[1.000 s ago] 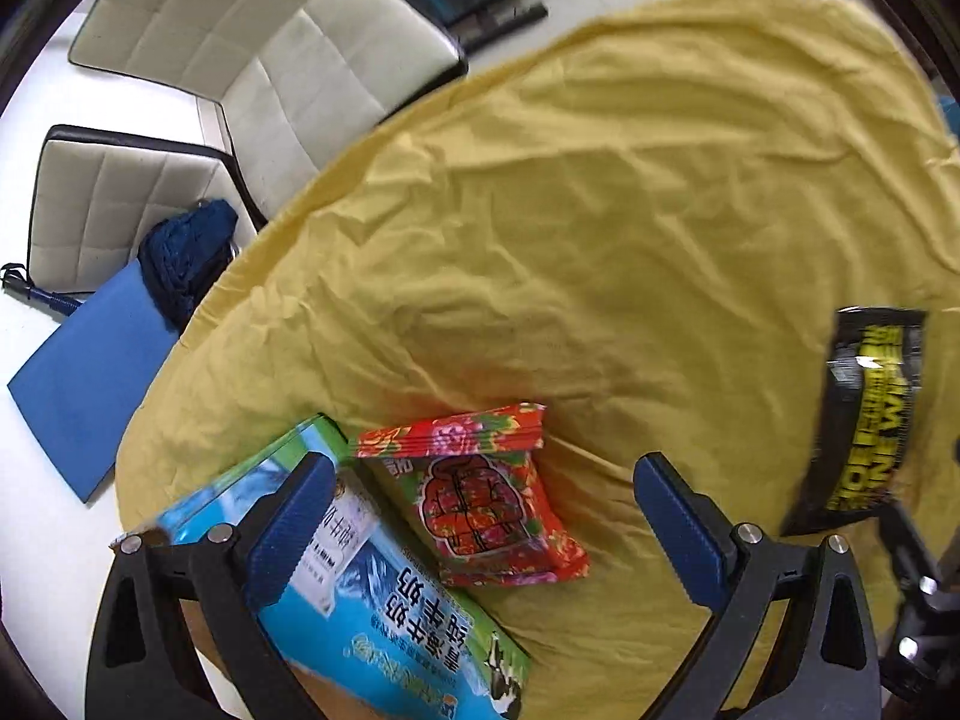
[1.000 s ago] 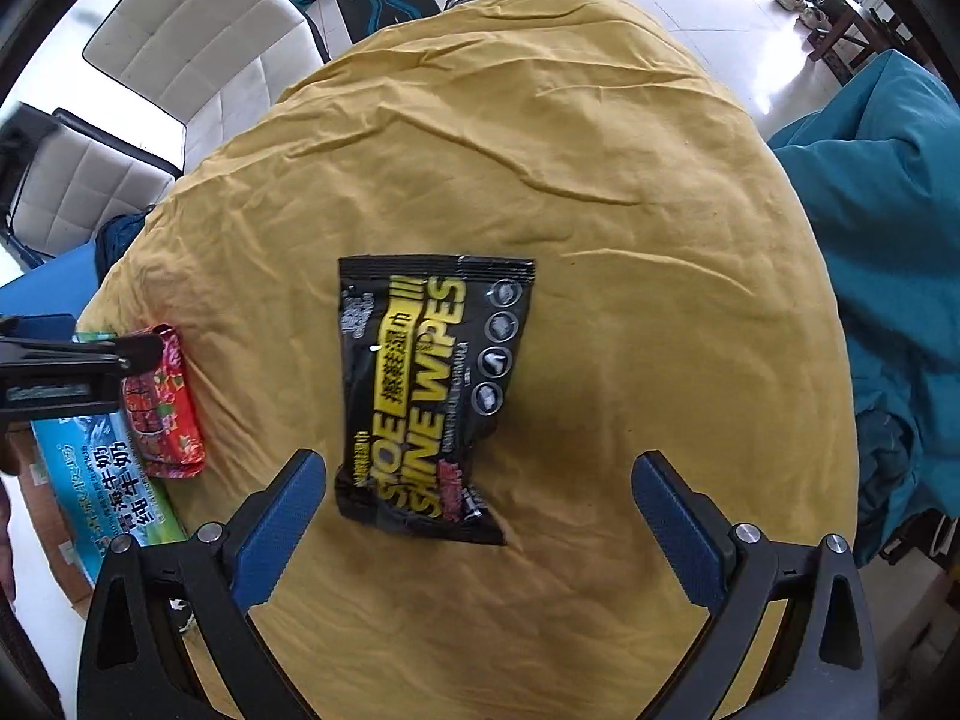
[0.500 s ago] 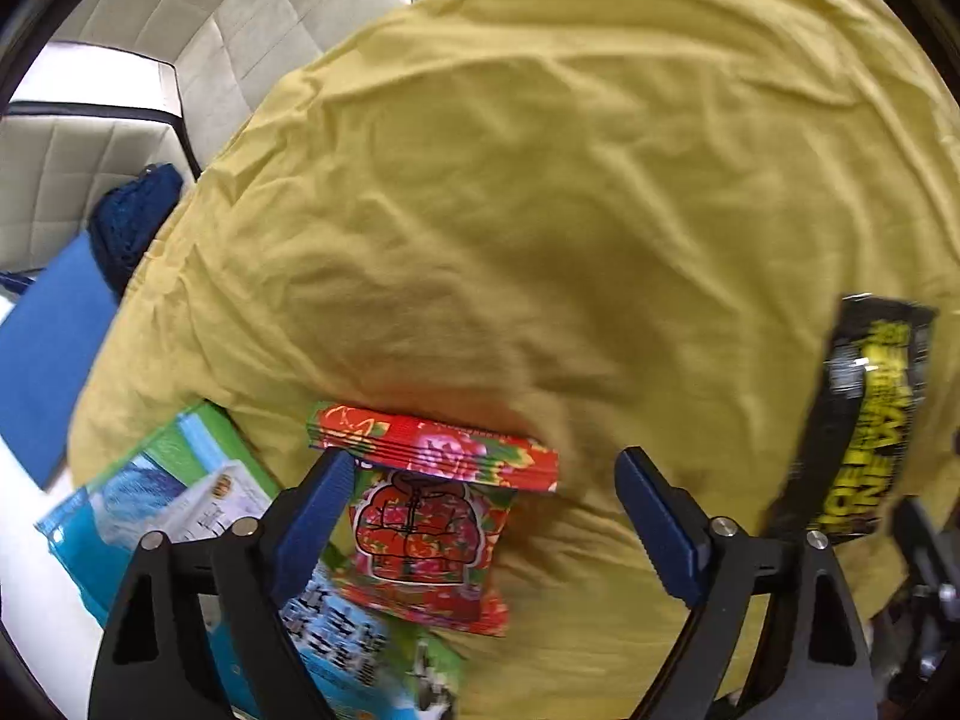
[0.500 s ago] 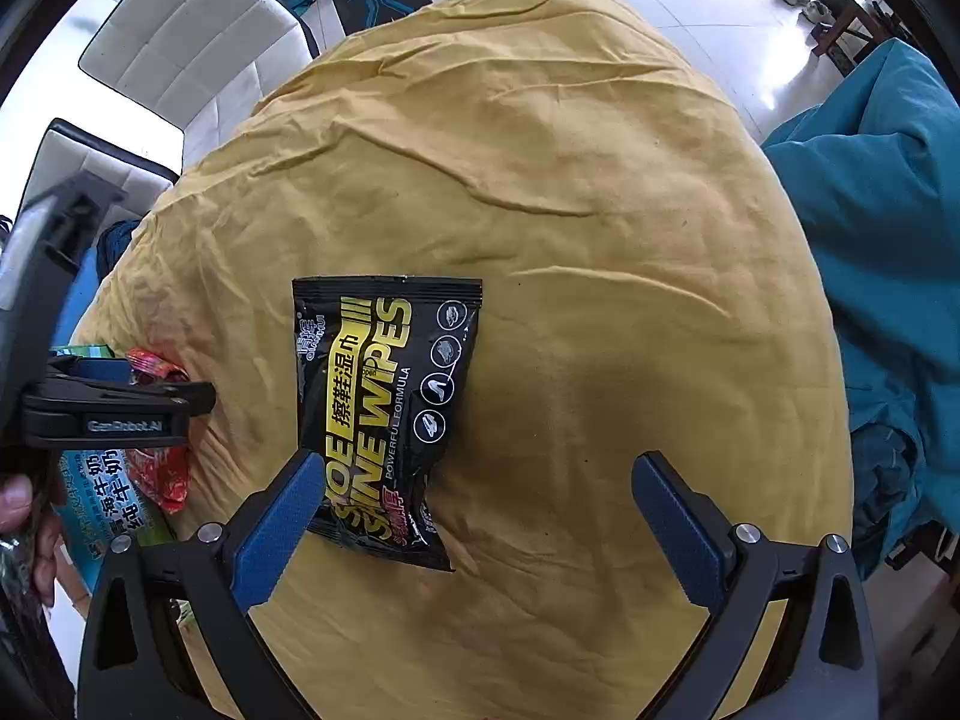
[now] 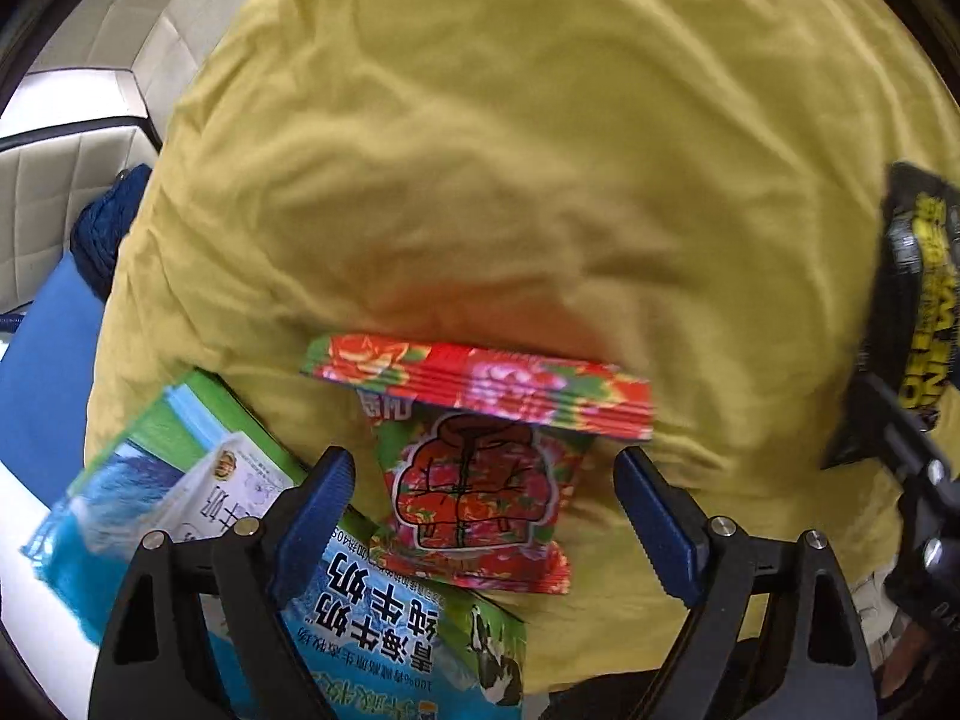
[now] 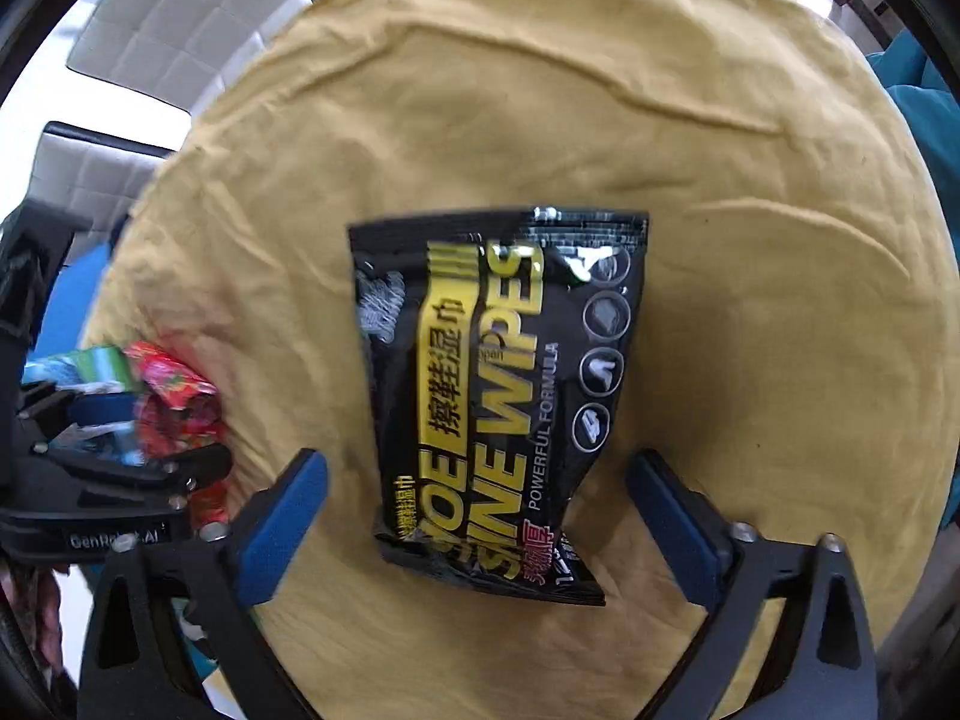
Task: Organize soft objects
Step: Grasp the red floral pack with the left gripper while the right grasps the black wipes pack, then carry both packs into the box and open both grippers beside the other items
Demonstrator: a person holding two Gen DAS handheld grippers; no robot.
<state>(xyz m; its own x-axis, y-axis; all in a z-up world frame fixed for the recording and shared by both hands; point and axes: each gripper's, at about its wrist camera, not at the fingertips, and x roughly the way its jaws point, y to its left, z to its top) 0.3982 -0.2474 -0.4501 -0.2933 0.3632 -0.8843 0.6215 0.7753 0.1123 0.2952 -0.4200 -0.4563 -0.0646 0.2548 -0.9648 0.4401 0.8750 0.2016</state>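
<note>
A red flowered packet (image 5: 474,480) lies on the yellow cloth (image 5: 540,180), partly over a blue-green milk carton (image 5: 372,612). My left gripper (image 5: 483,516) is open, its blue fingers on either side of the packet. A black shoe-wipes pack (image 6: 498,396) lies mid-cloth. My right gripper (image 6: 477,516) is open, straddling the pack's near end. The pack also shows at the right edge of the left wrist view (image 5: 918,300). The red packet (image 6: 174,402) and left gripper (image 6: 120,480) show at left in the right wrist view.
White padded chairs (image 6: 174,30) stand beyond the round table's far left edge. A blue board (image 5: 42,372) and a dark blue knit item (image 5: 108,228) lie left of the table. A teal fabric (image 6: 930,120) is at the right.
Both grippers have moved forward and down: the left now brackets the red packet, the right now brackets the wipes pack. Both stay open.
</note>
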